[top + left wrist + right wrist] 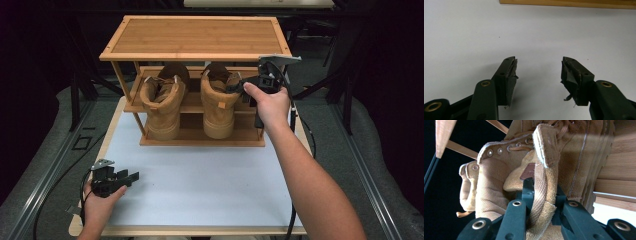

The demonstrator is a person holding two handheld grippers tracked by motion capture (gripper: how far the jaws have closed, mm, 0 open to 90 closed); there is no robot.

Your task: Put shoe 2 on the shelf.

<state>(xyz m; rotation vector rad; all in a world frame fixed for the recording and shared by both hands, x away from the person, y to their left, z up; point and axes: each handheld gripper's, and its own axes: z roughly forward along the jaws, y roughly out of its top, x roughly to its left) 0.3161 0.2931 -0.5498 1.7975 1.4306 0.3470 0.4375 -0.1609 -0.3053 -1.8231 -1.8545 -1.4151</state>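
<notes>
The right tongs pinch the heel collar of the right-hand boot, one of two tan boots standing on a wooden shoe rack. The left tongs rest spread on the white tabletop.

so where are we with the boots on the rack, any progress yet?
Early. Nothing looks finished: both boots sit on the rack, on its lower shelves. In hand: the right tool is shut on the heel of the right boot, pinching its back collar and pull loop. Whether the boot is coming off or going on, I cannot tell. The left boot is untouched. The left tool is open over the white table, holding nothing.
</notes>
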